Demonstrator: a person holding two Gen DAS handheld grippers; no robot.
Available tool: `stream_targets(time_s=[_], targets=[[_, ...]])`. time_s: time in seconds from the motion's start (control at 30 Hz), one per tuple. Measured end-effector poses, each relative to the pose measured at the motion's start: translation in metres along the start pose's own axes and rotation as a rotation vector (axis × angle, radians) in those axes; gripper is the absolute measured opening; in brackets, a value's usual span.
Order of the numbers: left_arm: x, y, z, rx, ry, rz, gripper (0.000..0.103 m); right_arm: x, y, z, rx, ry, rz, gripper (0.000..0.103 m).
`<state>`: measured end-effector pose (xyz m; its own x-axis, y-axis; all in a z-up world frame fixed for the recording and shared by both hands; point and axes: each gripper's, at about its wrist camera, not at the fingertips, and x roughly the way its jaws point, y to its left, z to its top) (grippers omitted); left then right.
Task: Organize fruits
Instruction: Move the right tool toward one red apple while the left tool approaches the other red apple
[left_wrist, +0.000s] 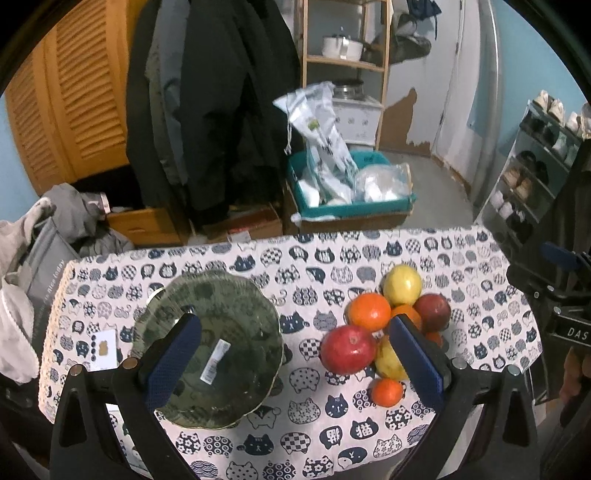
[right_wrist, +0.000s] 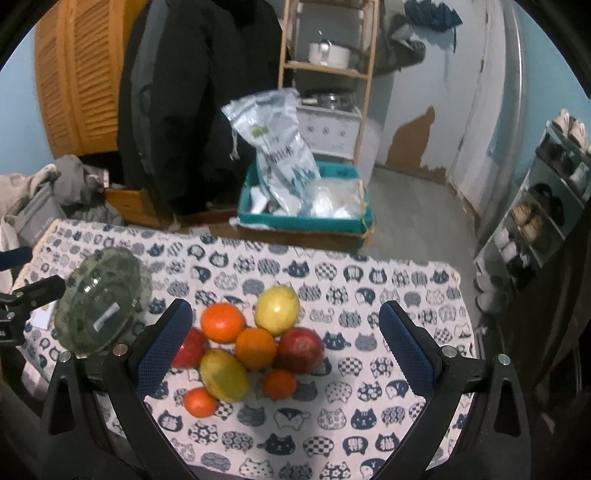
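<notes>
On the far left of the worktop (left_wrist: 221, 258) I see a small white card (left_wrist: 104, 350) lying flat on the cat-print cloth, just beside the glass dish (left_wrist: 214, 350). The dish is green-tinted with a scalloped rim and a sticker on it; from my left tool's camera it looks tilted, and I judge it is the place the fruit should end up, but I cannot tell whether it rests on the cloth or leans on something. My left tool (left_wrist: 295, 354) hangs above the dish and the fruit with its jaws spread wide, pinching nothing; one blue pad overlaps the dish, the other covers part of the pile.

To the right of the dish, apart from it, the fruits sit bunched together and touching: a red apple (left_wrist: 348, 349) nearest the dish, a large orange (left_wrist: 369, 311) behind it, a yellow fruit (left_wrist: 402, 284) at the far side, a second red apple (left_wrist: 433, 310) on the right, a yellowish pear-like fruit (right_wrist: 224, 374) near me, and small tangerines (right_wrist: 199, 401) at the near edge. They are heaped loosely, so I judge that lifting one may set others rolling.

My right tool (right_wrist: 286, 343) hovers over this pile, jaws also spread and empty. Its left pad hides much of one apple. The blur softens the fruit edges in that view.
</notes>
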<state>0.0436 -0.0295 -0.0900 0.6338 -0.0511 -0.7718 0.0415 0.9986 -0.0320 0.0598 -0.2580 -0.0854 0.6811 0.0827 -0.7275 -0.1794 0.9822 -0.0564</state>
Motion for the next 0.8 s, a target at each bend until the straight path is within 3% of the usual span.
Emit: stream_targets(time_s=[0.43, 0.8], targets=[[0.063, -0.017, -0.017, 0.017, 0.180, -0.016, 0.102, 0.064, -0.017, -0.039, 0.029, 0.201, -0.024, 0.100], [0.112, -0.032, -0.031, 0.039, 0.276, -0.002, 0.102, 0.098, -0.025, -0.062, 0.046, 0.299, -0.029, 0.099]])
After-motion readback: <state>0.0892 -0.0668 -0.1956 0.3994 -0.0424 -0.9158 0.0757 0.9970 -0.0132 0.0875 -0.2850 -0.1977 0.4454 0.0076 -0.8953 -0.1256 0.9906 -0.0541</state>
